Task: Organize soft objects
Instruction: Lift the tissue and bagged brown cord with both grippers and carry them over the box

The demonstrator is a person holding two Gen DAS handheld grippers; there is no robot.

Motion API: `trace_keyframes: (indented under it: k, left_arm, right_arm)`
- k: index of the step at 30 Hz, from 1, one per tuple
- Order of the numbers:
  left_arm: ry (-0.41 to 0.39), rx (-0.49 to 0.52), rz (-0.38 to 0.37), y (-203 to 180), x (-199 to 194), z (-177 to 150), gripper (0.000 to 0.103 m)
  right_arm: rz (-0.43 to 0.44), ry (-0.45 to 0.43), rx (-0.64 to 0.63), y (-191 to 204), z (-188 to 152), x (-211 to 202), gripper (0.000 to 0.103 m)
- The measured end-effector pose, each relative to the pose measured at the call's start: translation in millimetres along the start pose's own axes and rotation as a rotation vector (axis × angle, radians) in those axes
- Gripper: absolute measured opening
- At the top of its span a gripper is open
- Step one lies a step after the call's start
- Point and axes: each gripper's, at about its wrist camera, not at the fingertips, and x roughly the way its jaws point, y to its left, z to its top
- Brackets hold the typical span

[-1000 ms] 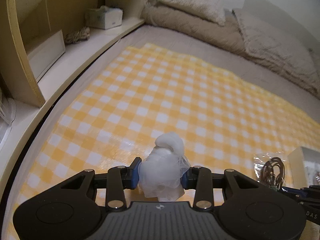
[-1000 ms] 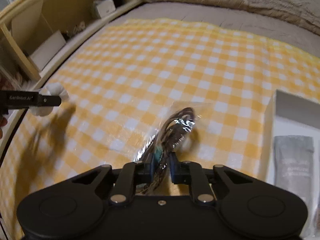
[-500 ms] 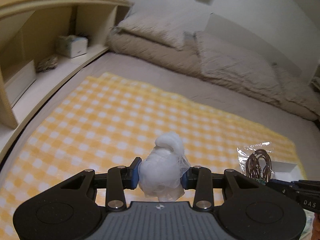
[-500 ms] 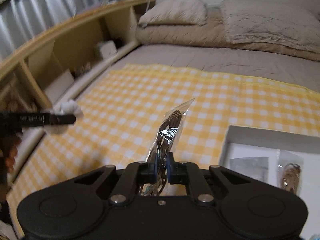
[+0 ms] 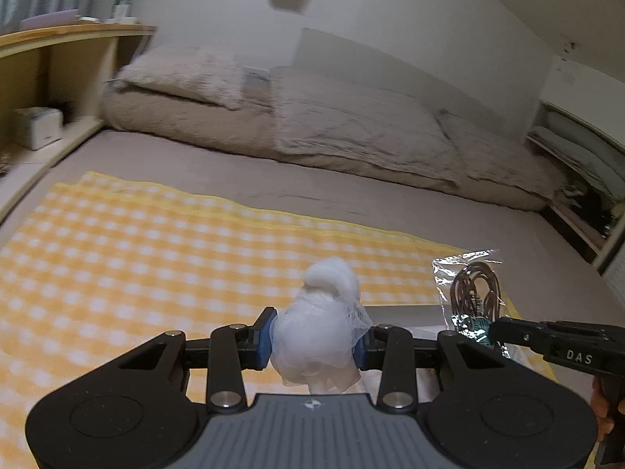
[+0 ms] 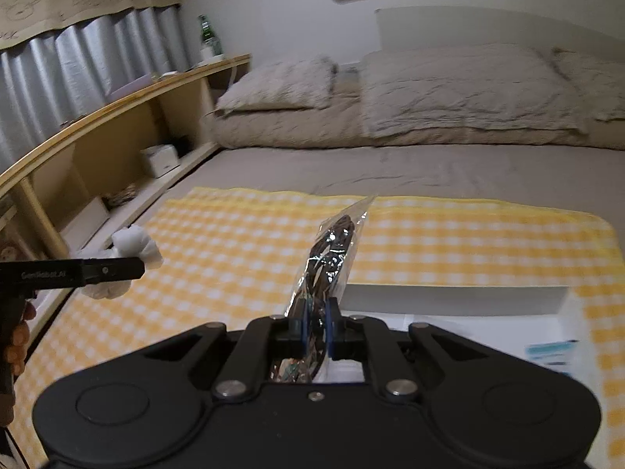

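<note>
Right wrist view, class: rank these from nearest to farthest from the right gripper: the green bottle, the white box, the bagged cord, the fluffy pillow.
1. bagged cord: clamped in the right gripper.
2. white box: just ahead, to the right, on the checked cloth.
3. fluffy pillow: at the bed's head, left of centre.
4. green bottle: on the shelf top, behind the pillow, far left.

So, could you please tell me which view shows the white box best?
The right wrist view: the white box shows its long wall and open inside. The left wrist view shows only a sliver behind the left gripper.
</note>
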Motion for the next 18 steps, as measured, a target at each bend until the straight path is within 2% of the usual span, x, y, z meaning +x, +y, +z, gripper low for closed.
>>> trace_keyframes:
  k: [11,18]
  left_arm:
    - [0.06,0.055,-0.103,-69,42,-15,0.04]
    - [0.1,0.076,-0.145,-93,76,-24,0.04]
  right_arm:
    - [-0.124,-0.005,0.065,-70,-12,-23,0.009]
    - [-0.18,0.083,0.016,-101,-25,-6,0.009]
